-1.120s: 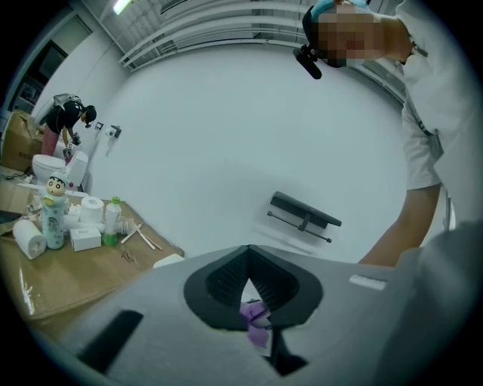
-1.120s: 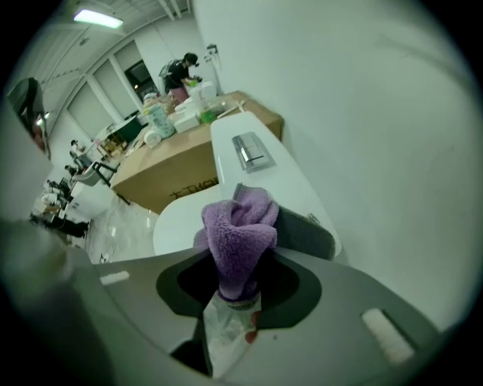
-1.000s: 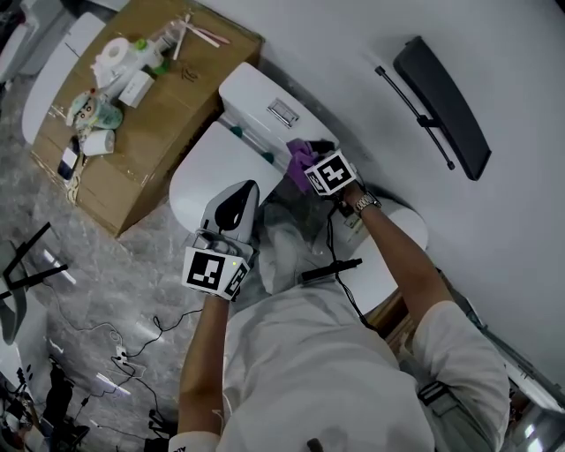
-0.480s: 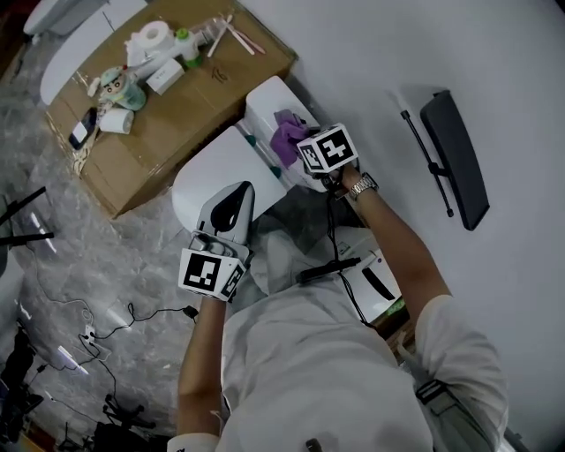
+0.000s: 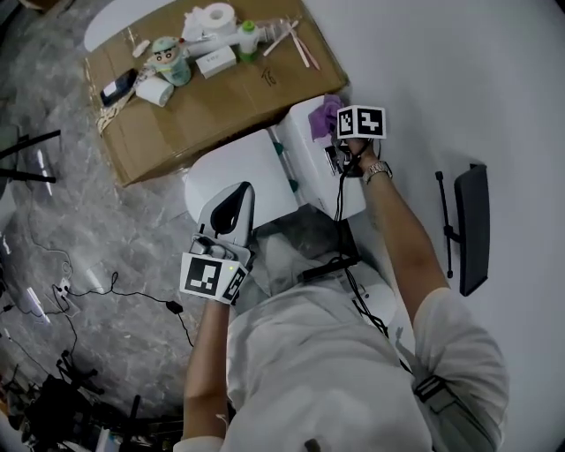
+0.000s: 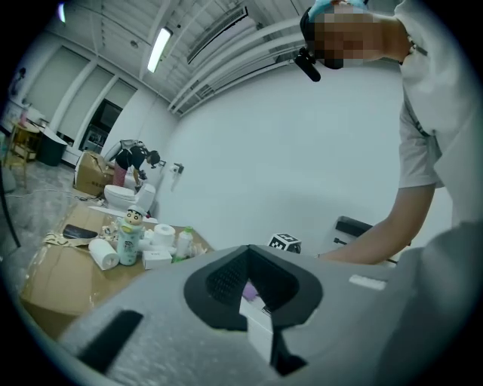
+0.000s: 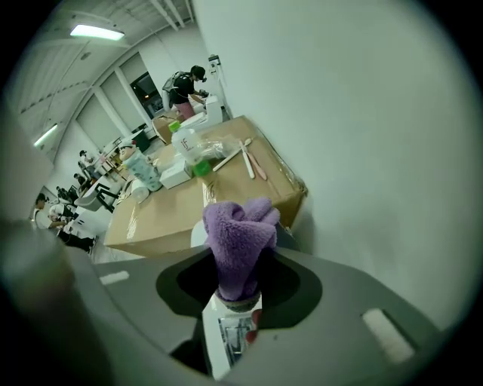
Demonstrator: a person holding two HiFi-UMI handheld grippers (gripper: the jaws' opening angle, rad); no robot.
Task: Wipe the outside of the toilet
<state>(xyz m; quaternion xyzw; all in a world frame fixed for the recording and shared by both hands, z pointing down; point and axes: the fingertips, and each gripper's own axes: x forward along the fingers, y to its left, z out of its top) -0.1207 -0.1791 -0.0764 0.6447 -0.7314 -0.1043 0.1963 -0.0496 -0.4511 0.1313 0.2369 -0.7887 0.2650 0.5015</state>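
Note:
The white toilet stands below me in the head view, its shut lid (image 5: 234, 177) to the left of the tank (image 5: 311, 163). My right gripper (image 5: 340, 124) is at the far end of the tank top, shut on a purple cloth (image 5: 325, 113) that bunches out between its jaws. In the right gripper view the cloth (image 7: 240, 241) stands up from the right gripper (image 7: 238, 298), with the wall close on the right. My left gripper (image 5: 231, 207) hangs over the lid's near edge, jaws together and holding nothing. In the left gripper view the left gripper (image 6: 255, 305) points toward the tank.
A cardboard box (image 5: 212, 88) beside the toilet carries a tissue roll (image 5: 218, 16), bottles and toothbrushes. A black seat-shaped part (image 5: 472, 229) lies at the right against the white wall. Cables (image 5: 115, 291) trail over the grey floor on the left.
My right gripper has carried the purple cloth along the tank top toward its far end by the box. The left gripper has stayed over the lid. The head view has swung.

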